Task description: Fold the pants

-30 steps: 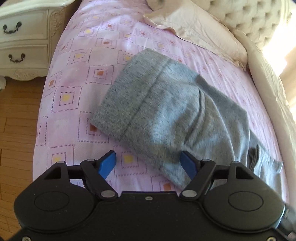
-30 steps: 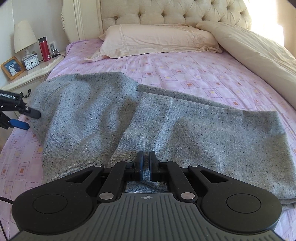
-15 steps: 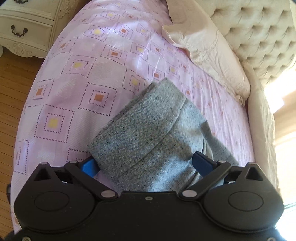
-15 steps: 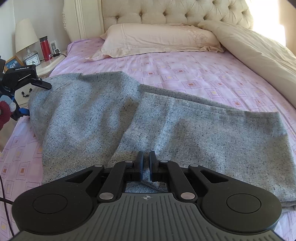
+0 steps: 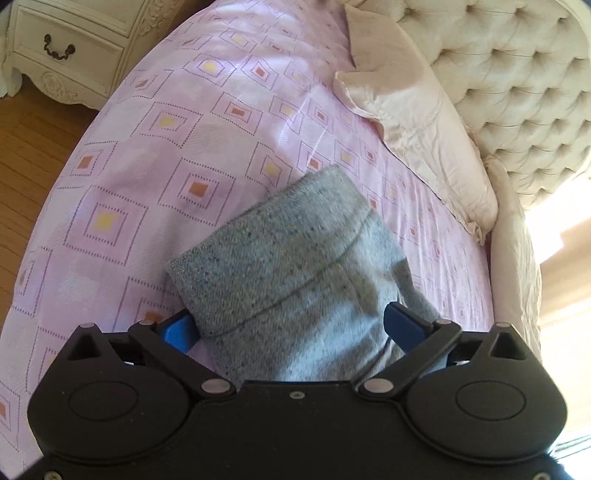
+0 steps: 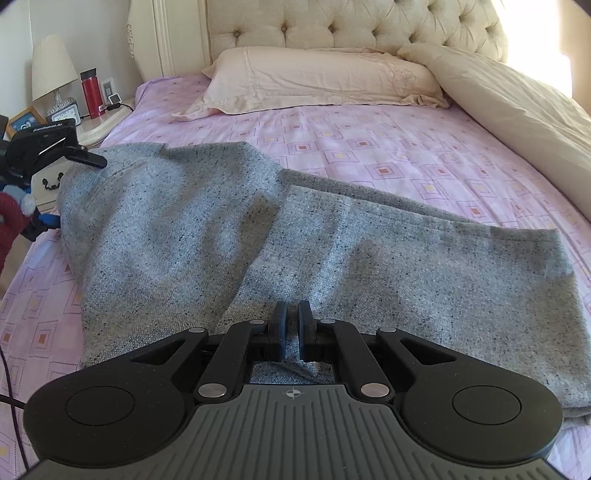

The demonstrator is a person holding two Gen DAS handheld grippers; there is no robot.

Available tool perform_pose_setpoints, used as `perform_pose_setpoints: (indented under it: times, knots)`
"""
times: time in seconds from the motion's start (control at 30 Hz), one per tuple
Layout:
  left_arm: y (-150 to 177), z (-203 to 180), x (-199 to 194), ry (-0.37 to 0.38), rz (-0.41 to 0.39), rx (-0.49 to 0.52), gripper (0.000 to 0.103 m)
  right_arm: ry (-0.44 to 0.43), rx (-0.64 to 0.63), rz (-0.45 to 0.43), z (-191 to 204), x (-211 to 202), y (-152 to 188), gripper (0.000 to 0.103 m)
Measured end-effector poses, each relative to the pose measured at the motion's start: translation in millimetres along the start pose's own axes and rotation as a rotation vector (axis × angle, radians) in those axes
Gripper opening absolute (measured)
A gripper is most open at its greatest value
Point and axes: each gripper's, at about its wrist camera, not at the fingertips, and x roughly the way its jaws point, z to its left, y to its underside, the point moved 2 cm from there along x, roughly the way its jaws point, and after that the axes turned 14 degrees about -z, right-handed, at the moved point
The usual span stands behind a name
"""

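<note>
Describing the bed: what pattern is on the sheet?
Pink sheet with dotted squares holding orange or yellow centres; clearest in the left wrist view.

Daylight, strong, enters from 3 o'clock in both views. Glare blows out the headboard [image 6: 354, 26] corner at 1 o'clock and a patch at 4 o'clock, left wrist. Soft shadows mottle the grey pants [image 6: 229, 236]. Fisheye bends edges, corners vignette dark. Left view slightly soft, possibly motion blur.

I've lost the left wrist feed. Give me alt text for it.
The left gripper is wide open around one end of the grey pants, its blue fingers not pressing the cloth. The pants lie on a pink patterned sheet, with a cream pillow and tufted headboard beyond.
</note>
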Motion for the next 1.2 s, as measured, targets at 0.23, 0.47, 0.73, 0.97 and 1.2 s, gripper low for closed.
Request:
perform_pose_setpoints:
  times: [0.23,0.47,0.73,0.97,1.2]
  knots:
    - [-6.0,-4.6,-5.3,-0.052,0.006,0.057,0.047,-0.007,-0.011,-0.004,-0.4,-3.1,0.3,0.006]
    - [-2.0,-50.3,-39.4,-0.113,-0.051,0.185,0.045,0.01,0.022,-0.107,-9.2,-23.4,-5.6,0.006]
    - [10.8,-131.0,-88.5,-0.117,-0.138,0.364,0.045,-0.059,0.045,-0.047,-16.8,-9.0,7.9,0.006]
    - [56.7,-222.3,-120.2,-0.108,-0.217,0.545,0.045,-0.031,0.214,-0.096,-67.3,-33.7,-11.3,0.006]
    - [150.1,-305.5,-107.5,-0.008,-0.201,0.718,0.046,0.113,0.395,-0.148,-141.5,-56.6,-1.1,0.006]
